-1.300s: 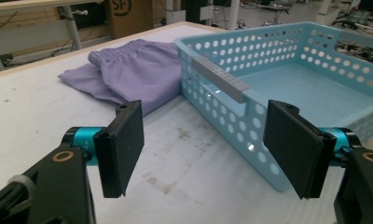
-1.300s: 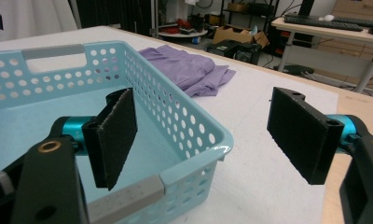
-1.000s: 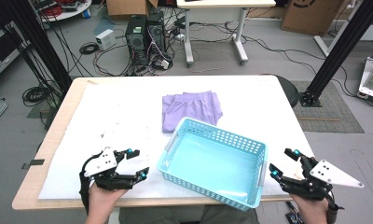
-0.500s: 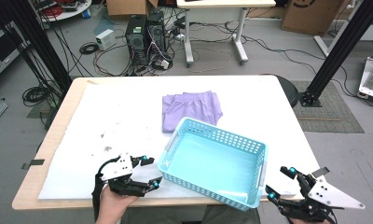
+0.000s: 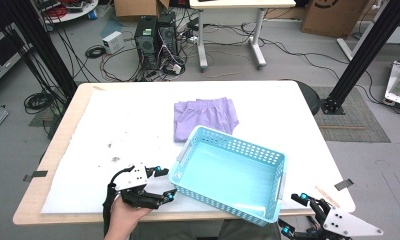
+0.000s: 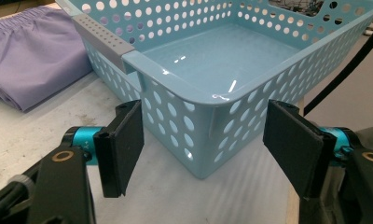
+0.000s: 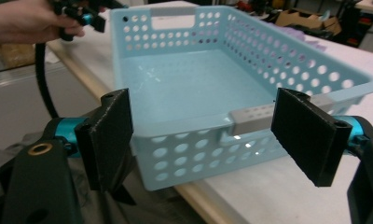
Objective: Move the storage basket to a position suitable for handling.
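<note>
A light blue perforated basket (image 5: 275, 162) sits empty near the table's front edge, turned at an angle, its near corner overhanging the edge. Folded purple shorts (image 5: 204, 116) lie just behind it. My left gripper (image 5: 162, 184) rests open at the basket's left front corner (image 6: 199, 140), jaws spread wide on either side of that corner. My right gripper (image 5: 294, 215) hangs open below the table edge at the basket's right front; its jaws frame the basket's near wall and grey handle (image 7: 252, 116). The purple shorts (image 6: 31, 56) show at the upper left of the left gripper view.
A white sheet (image 5: 118, 125) covers the wooden table (image 5: 48, 165), with a few dark specks left of the basket. Computer towers, cables and a desk stand on the floor beyond. Black frame posts rise at both sides.
Both grippers have drawn back toward the front edge. The left one moved right to the basket's corner; the right one dropped below the table edge. The basket and shorts stayed put.
</note>
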### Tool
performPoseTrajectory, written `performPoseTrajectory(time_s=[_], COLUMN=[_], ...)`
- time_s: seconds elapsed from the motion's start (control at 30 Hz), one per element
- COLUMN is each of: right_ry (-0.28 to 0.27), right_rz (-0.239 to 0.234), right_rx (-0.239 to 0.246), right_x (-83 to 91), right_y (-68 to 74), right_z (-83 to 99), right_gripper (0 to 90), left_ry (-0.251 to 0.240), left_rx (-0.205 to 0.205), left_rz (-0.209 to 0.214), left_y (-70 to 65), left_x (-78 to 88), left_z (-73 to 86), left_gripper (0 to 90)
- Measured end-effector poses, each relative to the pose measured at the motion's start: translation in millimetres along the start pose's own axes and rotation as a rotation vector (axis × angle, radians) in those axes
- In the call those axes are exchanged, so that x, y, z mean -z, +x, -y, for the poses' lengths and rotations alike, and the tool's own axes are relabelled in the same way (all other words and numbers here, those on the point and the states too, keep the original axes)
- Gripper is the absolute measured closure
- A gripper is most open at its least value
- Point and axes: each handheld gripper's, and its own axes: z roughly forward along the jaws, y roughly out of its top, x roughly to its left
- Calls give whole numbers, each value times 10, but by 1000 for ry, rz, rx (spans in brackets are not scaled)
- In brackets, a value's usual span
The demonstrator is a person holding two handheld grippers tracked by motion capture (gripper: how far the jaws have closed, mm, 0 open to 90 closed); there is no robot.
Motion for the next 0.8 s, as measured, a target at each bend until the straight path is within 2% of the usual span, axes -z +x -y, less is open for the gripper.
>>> performPoseTrajectory(time_s=[0.1, 0.43, 0.53, 0.6, 0.7, 0.8], right_ry=[17, 116, 144, 157, 169, 166], right_rz=[-11, -36, -13, -11, -7, -2], right_rx=[14, -8, 4, -7, -21, -21], right_x=[-22, -150, -188, -203, -243, -256], right_y=[30, 45, 66, 56, 40, 32], right_z=[16, 78, 90, 93, 97, 97], right_gripper=[210, 200, 195, 195, 184, 180], left_ry=[4, 25, 29, 32, 39, 32], left_rx=[3, 0, 0, 1, 2, 20], left_rz=[-2, 24, 33, 42, 31, 28], left_y=[2, -5, -11, -18, -25, -19], left_x=[-25, -134, -171, -200, -234, -261], left_z=[3, -14, -20, -25, -29, -32], left_gripper=[290, 291, 290, 290, 275, 258])
